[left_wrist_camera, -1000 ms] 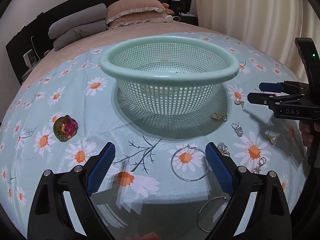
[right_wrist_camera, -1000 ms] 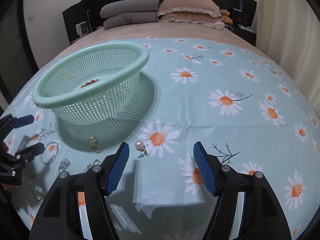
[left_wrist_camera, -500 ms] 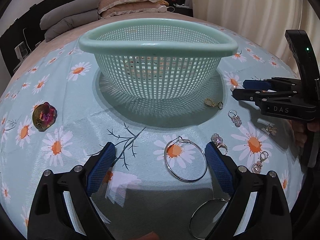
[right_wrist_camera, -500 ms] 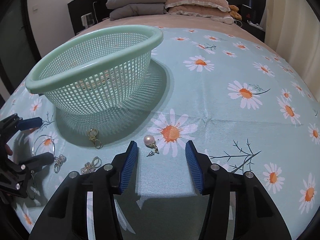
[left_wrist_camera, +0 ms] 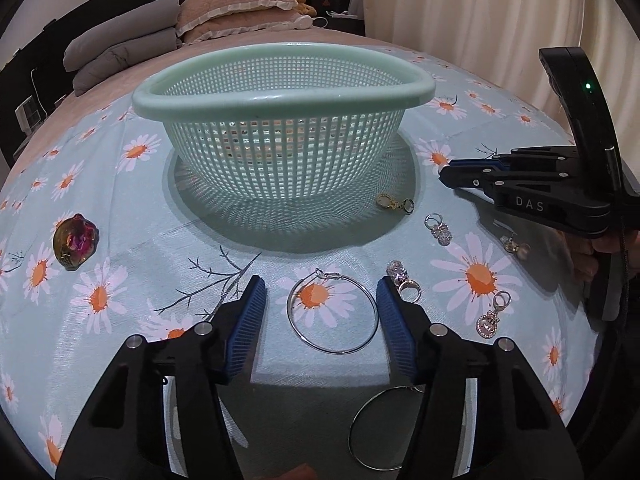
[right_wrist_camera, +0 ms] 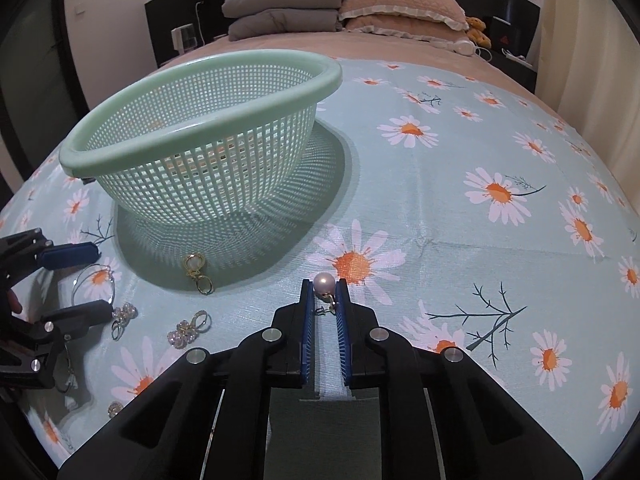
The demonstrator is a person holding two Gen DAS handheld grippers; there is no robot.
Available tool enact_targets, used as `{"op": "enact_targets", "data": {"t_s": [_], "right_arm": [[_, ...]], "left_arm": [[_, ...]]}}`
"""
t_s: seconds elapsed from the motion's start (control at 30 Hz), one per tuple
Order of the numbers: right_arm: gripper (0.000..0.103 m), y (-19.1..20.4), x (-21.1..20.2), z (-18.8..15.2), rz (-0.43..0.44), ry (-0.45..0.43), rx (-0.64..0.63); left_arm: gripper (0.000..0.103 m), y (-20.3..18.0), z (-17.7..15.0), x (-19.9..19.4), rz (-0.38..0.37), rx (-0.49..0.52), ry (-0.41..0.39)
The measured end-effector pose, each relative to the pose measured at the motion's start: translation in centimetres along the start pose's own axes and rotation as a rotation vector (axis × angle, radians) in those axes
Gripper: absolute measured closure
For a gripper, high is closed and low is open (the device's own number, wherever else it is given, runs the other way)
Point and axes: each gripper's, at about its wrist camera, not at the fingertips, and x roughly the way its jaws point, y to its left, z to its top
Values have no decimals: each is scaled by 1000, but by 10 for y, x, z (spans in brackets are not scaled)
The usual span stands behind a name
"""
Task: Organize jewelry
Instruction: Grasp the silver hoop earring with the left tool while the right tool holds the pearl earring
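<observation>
A mint mesh basket stands on the daisy cloth. My left gripper is open, its blue pads on either side of a silver hoop earring on the cloth. My right gripper is shut on a pearl earring at cloth level; it also shows in the left wrist view. Loose near the basket lie a gold clasp charm, crystal earrings, a stone ring, another pearl earring, a charm and a second hoop.
An iridescent round brooch lies at the left on the cloth. Pillows and folded grey bedding sit at the bed's head. Curtains hang to the right. The cloth right of the basket is bare.
My right gripper has closed onto the pearl earring. My left gripper has dropped and narrowed around the silver hoop, still open.
</observation>
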Motion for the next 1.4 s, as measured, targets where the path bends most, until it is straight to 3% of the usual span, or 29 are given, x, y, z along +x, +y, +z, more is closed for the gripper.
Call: {"op": "enact_targets", "data": {"t_s": [0.03, 0.4, 0.43, 0.5, 0.77, 0.8, 0.83, 0.87, 0.9, 0.93, 1.03, 1.33, 1.4], "right_arm": [[93, 0, -1, -1, -2, -2, 2], [92, -8, -10, 0, -20, -35, 31], [92, -9, -12, -1, -19, -38, 35], [92, -11, -16, -1, -17, -47, 42], [92, -16, -26, 0, -22, -69, 66], [92, -16, -25, 0, -21, -67, 64], [92, -16, -25, 0, -23, -68, 62], [92, -16, -25, 0, -23, -68, 61], [92, -16, -25, 0, -21, -67, 61], [92, -15, -25, 0, -20, -67, 61], [92, -14, -24, 1, -18, -64, 59], [92, -14, -21, 1, -15, -62, 55], [92, -14, -20, 1, -16, -60, 54]], "left_arm": [[58, 0, 0, 0, -2, 0, -3], [59, 5, 4, -3, 18, 1, -12], [63, 7, 5, -5, 24, -5, -15], [97, 11, 6, -10, 30, -23, -19], [97, 23, 7, -16, 38, -50, -14], [96, 22, 7, -16, 28, -44, -13], [81, 21, 7, -16, 18, -42, -15], [63, 21, 8, -15, 16, -48, -17], [28, 21, 9, -14, 8, -56, -21], [19, 21, 10, -15, 1, -61, -31], [20, 20, 17, -15, -5, -56, -44], [20, 16, 19, 20, 5, -5, 28], [25, 16, 20, 22, 0, -6, 29]]}}
